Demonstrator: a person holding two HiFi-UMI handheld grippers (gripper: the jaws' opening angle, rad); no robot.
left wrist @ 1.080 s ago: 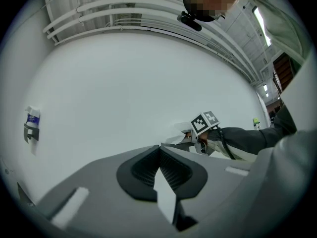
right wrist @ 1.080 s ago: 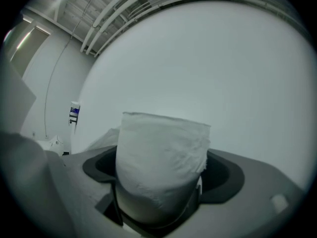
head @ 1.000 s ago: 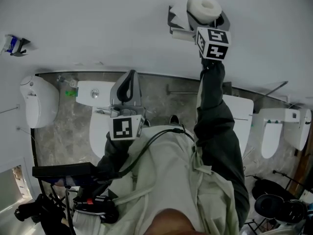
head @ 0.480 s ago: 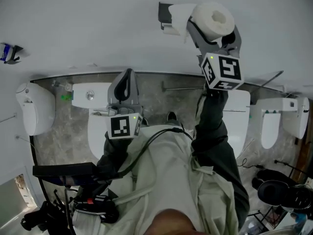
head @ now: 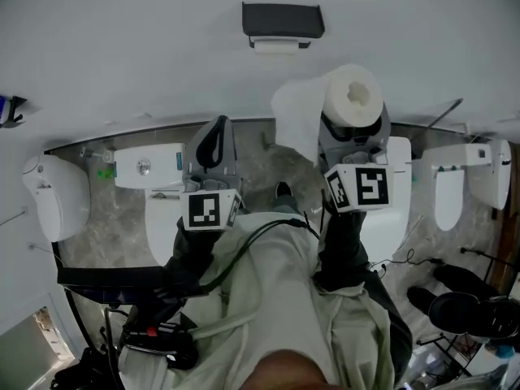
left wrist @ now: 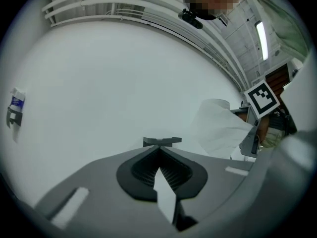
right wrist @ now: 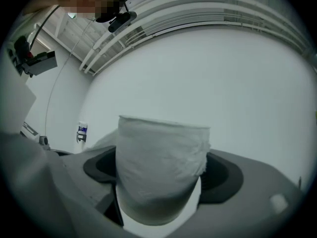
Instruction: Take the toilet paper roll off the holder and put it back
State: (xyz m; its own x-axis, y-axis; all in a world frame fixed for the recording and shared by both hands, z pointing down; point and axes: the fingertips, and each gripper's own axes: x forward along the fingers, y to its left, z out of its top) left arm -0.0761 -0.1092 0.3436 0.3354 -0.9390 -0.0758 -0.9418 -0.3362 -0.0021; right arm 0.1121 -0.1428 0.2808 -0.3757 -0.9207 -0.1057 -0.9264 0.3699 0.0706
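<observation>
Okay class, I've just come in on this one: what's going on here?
A person holds a gripper in each hand. The right gripper is shut on the toilet paper roll, held clear of the wall holder, with a loose sheet hanging from it. The left gripper is shut and empty, off to its left. The roll is off; putting it back is not yet done.

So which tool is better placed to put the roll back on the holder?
Right: the right tool grips the toilet paper roll near the holder; the left tool is shut and empty.
</observation>
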